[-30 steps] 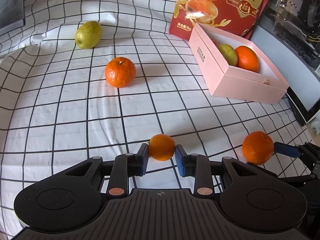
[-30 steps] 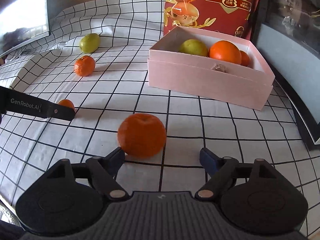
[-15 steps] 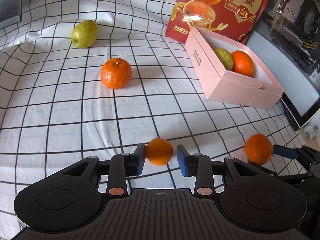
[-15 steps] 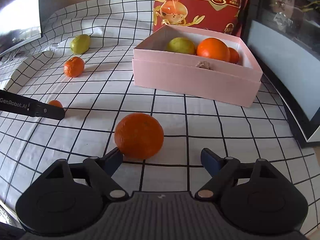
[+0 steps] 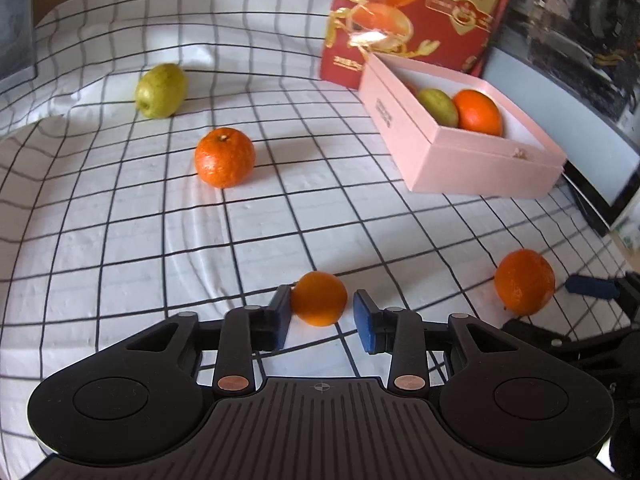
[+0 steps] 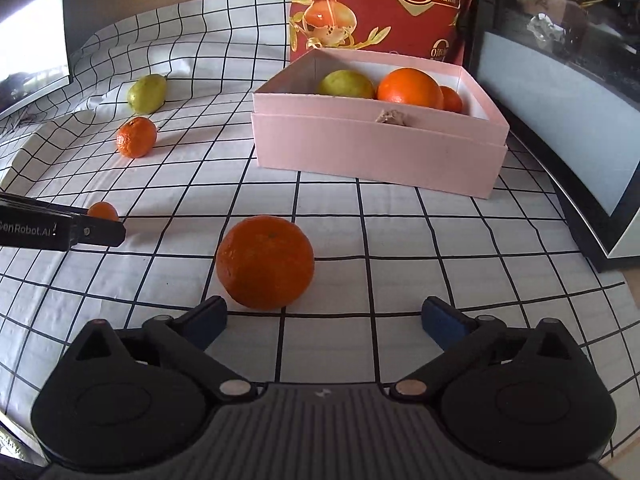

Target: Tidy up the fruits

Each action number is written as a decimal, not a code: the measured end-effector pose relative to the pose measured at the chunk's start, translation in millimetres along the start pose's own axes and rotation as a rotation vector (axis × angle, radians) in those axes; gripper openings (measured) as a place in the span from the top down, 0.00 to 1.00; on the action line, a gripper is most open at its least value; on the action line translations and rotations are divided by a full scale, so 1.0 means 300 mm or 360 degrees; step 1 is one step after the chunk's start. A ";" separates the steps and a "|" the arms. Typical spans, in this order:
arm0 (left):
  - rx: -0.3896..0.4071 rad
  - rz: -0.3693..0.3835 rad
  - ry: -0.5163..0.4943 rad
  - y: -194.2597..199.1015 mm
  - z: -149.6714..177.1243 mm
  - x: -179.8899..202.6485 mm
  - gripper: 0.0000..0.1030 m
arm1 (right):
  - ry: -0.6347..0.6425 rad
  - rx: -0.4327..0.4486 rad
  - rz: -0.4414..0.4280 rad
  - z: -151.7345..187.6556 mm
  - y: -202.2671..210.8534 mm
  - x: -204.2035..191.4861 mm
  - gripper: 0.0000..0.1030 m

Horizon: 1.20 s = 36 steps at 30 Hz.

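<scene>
A small orange [image 5: 319, 298] lies on the checked cloth between the pads of my left gripper [image 5: 322, 316], which is open; the left pad touches it, the right pad stands apart. It also shows in the right wrist view [image 6: 102, 211]. A bigger orange [image 6: 265, 261] lies just ahead of my right gripper [image 6: 324, 320], which is wide open and empty; this orange also shows in the left wrist view [image 5: 524, 282]. A pink box [image 6: 376, 148] holds a green fruit [image 6: 345, 85] and two oranges [image 6: 409, 87].
Another orange [image 5: 225, 157] and a green pear-like fruit [image 5: 161, 90] lie on the cloth at the far left. A red snack bag [image 6: 380, 4] stands behind the box. A dark framed screen [image 6: 560, 128] runs along the right side.
My left gripper has opened off the small orange, which now rests on the cloth. The right gripper has drawn back slightly from the bigger orange.
</scene>
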State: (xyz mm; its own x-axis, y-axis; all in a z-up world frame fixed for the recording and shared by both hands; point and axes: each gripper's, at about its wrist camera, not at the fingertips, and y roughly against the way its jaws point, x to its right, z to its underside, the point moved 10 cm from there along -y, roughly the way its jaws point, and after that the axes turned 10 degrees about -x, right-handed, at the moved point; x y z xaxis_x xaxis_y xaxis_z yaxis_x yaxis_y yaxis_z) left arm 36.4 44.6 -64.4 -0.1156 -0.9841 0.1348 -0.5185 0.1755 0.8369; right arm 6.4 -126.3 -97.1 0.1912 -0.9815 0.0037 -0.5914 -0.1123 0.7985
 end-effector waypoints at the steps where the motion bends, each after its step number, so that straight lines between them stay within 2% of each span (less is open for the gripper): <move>1: -0.0005 0.0015 0.0025 0.002 0.000 -0.004 0.67 | 0.0001 -0.0003 -0.0001 0.000 0.000 0.000 0.00; 4: -0.0044 0.0083 0.0102 0.015 0.009 -0.014 0.68 | 0.0018 -0.0050 -0.0019 -0.010 -0.003 -0.007 0.00; 6: -0.0039 0.0089 0.0116 0.035 0.022 -0.023 0.68 | 0.0052 -0.0083 -0.0101 -0.044 0.005 -0.028 0.12; 10: -0.0013 0.0070 0.0164 0.090 0.058 -0.072 0.68 | 0.0116 0.0076 -0.0136 -0.175 0.066 -0.089 0.13; 13: -0.0008 0.0041 0.0249 0.125 0.089 -0.135 0.68 | 0.0215 0.0122 -0.0188 -0.283 0.071 -0.190 0.12; 17: 0.0004 0.0013 0.0379 0.158 0.116 -0.216 0.68 | 0.0351 0.0083 -0.0286 -0.386 -0.002 -0.371 0.12; 21: 0.0025 -0.0002 0.0439 0.187 0.136 -0.262 0.68 | 0.0448 -0.0005 -0.0317 -0.455 -0.135 -0.549 0.12; 25: 0.0039 -0.0003 0.0480 0.205 0.158 -0.287 0.68 | 0.0361 -0.0102 -0.0319 -0.508 -0.236 -0.619 0.14; 28: 0.0033 0.0001 0.0499 0.209 0.178 -0.298 0.68 | 0.0288 -0.0176 -0.0328 -0.535 -0.295 -0.634 0.26; 30: 0.0022 0.0004 0.0499 0.209 0.189 -0.300 0.68 | 0.0344 -0.0199 -0.0299 -0.531 -0.311 -0.645 0.49; 32: 0.0010 0.0010 0.0497 0.206 0.195 -0.298 0.68 | 0.0467 -0.0179 -0.0249 -0.517 -0.292 -0.663 0.55; 34: 0.0002 0.0020 0.0490 0.201 0.193 -0.288 0.68 | 0.0558 -0.0136 -0.0210 -0.499 -0.240 -0.665 0.55; 36: -0.0001 0.0036 0.0461 0.195 0.184 -0.269 0.68 | 0.0580 -0.0099 -0.0264 -0.477 -0.173 -0.653 0.56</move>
State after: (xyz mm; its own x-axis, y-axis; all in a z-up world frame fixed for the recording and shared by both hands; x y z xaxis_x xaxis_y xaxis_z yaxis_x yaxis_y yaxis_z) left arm -31.4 135.8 -55.6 0.1196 -0.9467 0.2992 -0.5182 0.1975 0.8321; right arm 111.6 93.9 -53.0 0.5519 -0.8305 0.0756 -0.4827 -0.2442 0.8410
